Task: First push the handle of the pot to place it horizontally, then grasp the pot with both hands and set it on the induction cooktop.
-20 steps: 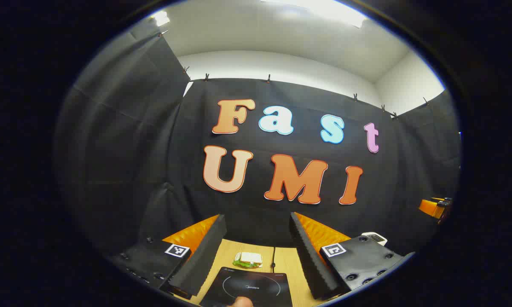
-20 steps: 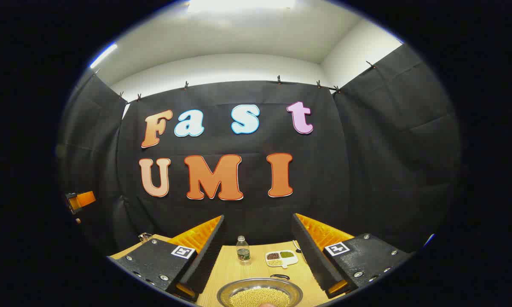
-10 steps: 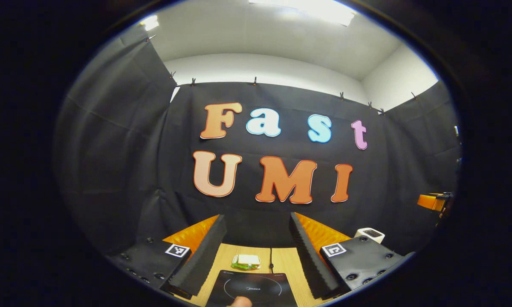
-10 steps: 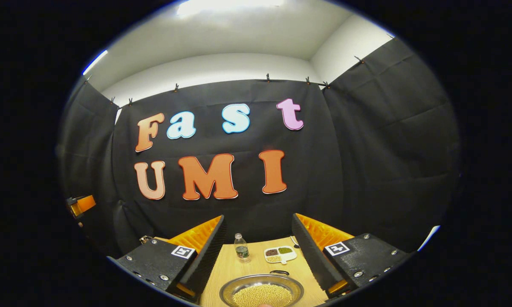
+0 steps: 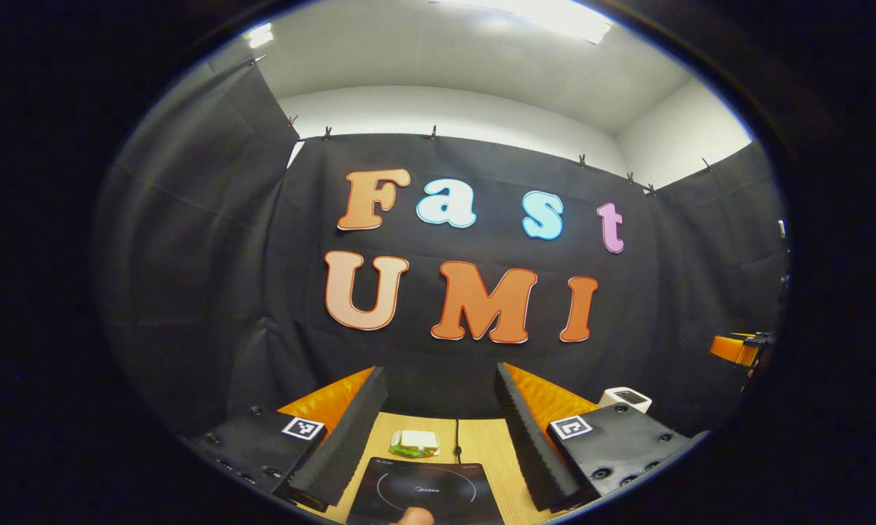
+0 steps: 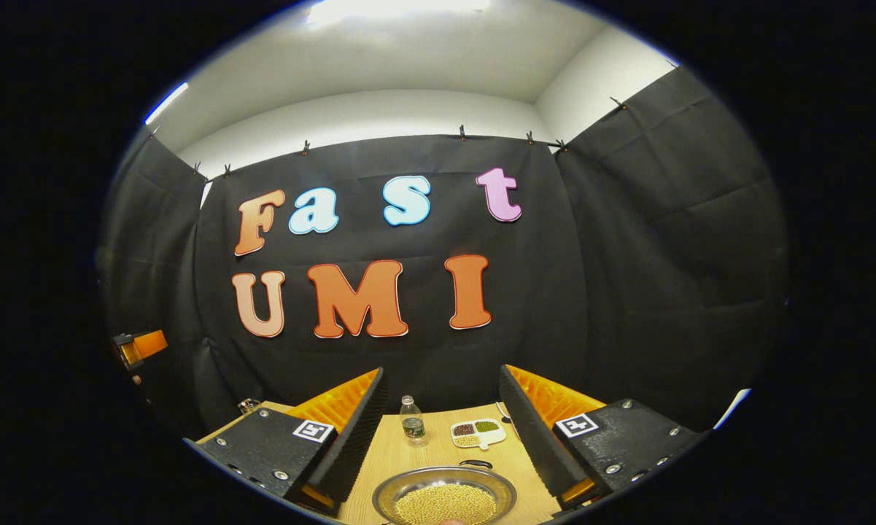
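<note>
In the right gripper view, a round metal pot (image 6: 445, 499) holding yellow grains sits on the wooden table (image 6: 394, 456), low between my fingers. A small dark handle (image 6: 475, 464) lies at its far rim. My right gripper (image 6: 441, 375) is open above and behind the pot, touching nothing. In the left gripper view, the black induction cooktop (image 5: 423, 490) lies flat on the table, just ahead of my left gripper (image 5: 438, 375), which is open and empty. A fingertip (image 5: 413, 517) shows at the bottom edge.
Beyond the cooktop lies a wrapped sandwich (image 5: 413, 442), with a cable running back from it. A white device (image 5: 625, 397) stands at the right. Behind the pot stand a small bottle (image 6: 411, 421) and a divided dish of beans (image 6: 478, 432). The other gripper's orange part (image 6: 140, 345) shows far left.
Both views have drifted slightly, the wall sliding a little left in each. The pot and cooktop keep their places, and both grippers stay open.
</note>
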Demonstrator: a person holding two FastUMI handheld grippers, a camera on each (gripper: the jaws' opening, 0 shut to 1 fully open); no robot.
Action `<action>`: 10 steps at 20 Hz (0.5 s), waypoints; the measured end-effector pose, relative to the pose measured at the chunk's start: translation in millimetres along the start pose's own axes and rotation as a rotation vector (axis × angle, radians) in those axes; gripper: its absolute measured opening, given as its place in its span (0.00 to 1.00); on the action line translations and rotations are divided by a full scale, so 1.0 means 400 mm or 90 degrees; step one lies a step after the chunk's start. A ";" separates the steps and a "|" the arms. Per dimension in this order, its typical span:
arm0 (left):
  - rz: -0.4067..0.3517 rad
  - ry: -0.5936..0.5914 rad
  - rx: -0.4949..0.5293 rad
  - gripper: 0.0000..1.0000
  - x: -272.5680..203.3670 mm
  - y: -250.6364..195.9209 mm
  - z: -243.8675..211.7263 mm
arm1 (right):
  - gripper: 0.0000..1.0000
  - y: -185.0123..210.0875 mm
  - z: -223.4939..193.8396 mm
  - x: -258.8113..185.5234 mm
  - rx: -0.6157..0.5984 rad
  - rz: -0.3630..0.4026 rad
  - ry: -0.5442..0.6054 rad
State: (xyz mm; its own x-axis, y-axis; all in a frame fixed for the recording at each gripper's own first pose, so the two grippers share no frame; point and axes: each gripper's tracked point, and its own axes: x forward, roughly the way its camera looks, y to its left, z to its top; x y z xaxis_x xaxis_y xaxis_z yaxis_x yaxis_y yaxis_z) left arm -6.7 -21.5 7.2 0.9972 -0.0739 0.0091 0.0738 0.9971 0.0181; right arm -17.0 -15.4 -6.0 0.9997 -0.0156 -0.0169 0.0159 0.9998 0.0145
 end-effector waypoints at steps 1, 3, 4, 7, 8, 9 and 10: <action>-0.005 0.000 -0.002 0.98 -0.003 -0.008 0.000 | 0.95 0.002 -0.005 0.002 -0.004 0.001 0.002; -0.007 0.001 -0.004 0.97 -0.004 -0.008 -0.001 | 0.95 0.007 -0.015 0.003 -0.007 0.006 0.007; -0.006 0.002 -0.001 0.97 -0.005 -0.006 -0.002 | 0.95 0.007 -0.021 0.006 -0.007 0.008 0.010; -0.008 0.011 0.008 0.96 0.000 -0.009 -0.009 | 0.84 0.017 -0.034 0.008 -0.003 0.022 0.016; -0.009 0.012 0.007 0.97 -0.001 -0.011 -0.009 | 0.77 0.020 -0.034 0.007 0.000 0.026 0.014; -0.010 0.013 0.006 0.97 0.000 -0.011 -0.007 | 0.71 0.017 -0.033 0.006 0.002 0.026 0.011; -0.010 0.012 0.005 0.97 0.000 -0.013 -0.007 | 0.60 0.015 -0.037 0.007 0.002 0.024 0.009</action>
State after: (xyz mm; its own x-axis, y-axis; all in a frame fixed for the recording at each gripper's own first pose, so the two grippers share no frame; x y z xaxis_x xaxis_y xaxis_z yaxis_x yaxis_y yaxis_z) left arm -7.1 -26.5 4.3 0.9960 -0.0885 -0.0094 0.0887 0.9957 0.0263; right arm -14.4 -9.3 -20.7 0.9993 0.0228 -0.0297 -0.0222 0.9996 0.0187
